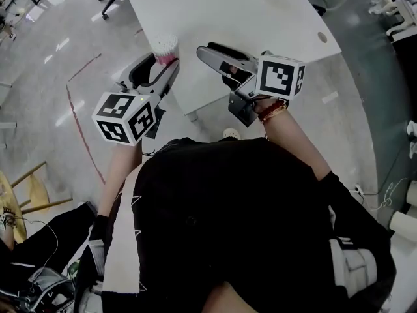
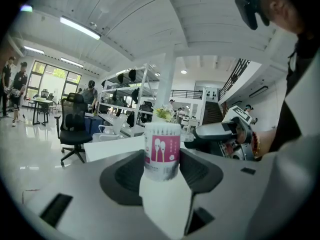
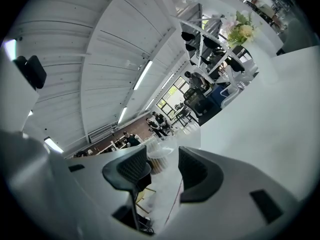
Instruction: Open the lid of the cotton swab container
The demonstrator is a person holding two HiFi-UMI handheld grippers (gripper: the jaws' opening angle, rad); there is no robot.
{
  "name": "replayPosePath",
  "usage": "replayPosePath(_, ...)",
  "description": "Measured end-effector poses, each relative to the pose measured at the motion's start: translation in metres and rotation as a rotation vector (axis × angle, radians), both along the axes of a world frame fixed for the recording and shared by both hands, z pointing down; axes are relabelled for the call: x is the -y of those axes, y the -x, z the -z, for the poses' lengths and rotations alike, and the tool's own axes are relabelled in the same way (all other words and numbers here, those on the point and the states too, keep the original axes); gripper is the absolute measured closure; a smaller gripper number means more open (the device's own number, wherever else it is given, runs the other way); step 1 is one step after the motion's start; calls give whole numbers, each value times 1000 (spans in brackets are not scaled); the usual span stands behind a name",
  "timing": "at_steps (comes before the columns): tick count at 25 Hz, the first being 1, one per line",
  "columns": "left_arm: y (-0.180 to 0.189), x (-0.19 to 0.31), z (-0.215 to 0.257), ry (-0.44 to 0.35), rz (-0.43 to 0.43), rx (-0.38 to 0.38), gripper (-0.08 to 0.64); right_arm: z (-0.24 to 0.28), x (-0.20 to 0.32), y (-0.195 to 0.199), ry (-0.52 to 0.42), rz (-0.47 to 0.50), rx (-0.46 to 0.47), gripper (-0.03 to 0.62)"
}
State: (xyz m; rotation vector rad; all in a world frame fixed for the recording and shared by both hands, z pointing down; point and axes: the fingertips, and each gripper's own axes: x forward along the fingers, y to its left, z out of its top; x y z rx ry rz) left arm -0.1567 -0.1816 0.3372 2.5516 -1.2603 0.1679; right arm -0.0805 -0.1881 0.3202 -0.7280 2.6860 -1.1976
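The cotton swab container (image 2: 162,151) stands upright between the jaws of the left gripper (image 1: 158,67), its long axis vertical and its top towards the ceiling. The two dark ribbed pads (image 2: 121,171) close on its sides, one on each, about the lower half of its height. The jaws stand fairly wide because the tub fills the gap.

It is a clear round tub, taller than it is wide. White swab heads are packed under what looks like a clear cap. Below them a pink label carries white swab figures, and below that is a white band of print too small to read.

The right gripper (image 3: 162,159) is rolled onto its side and points at the tub from the other side. Its jaws are apart with nothing pressed between the pads. In the right gripper view the tub shows beyond the tips, nearer the left-hand pad and clear of it.

Under the left jaws lies the near edge of a white table (image 1: 260,18) with a rounded corner. Beyond the jaws is an open hall: glossy grey floor, a black office chair (image 2: 74,126), white shelving (image 2: 127,91), a white ribbed ceiling with strip lights, and people far off
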Motion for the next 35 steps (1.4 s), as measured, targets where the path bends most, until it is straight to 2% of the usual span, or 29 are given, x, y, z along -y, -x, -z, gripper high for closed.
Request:
replayPosePath(7,-21,23,-6,20,25,9,327,6,31,-35,0,-29,54,394)
replayPosePath(9,-22,29,-2,12,38,1,327,13,43,-45,-17,-67,75,431)
replayPosePath(13,-22,43,7,-6,77,-15,325,25,67,-67,-40,-174,97,461)
replayPosePath(16,-16,44,6,-24,115,-17,325,24,75,-84,-90,-276,58,507)
replayPosePath(20,-7,43,3,-41,162,-13,325,24,77,-95,-156,-344,10,546)
replayPosePath(25,-14,45,6,-45,193,-15,325,18,84,-123,-218,-428,-160,571)
replayPosePath(35,-8,42,4,-32,234,-16,325,-9,83,-125,-171,-413,-350,588)
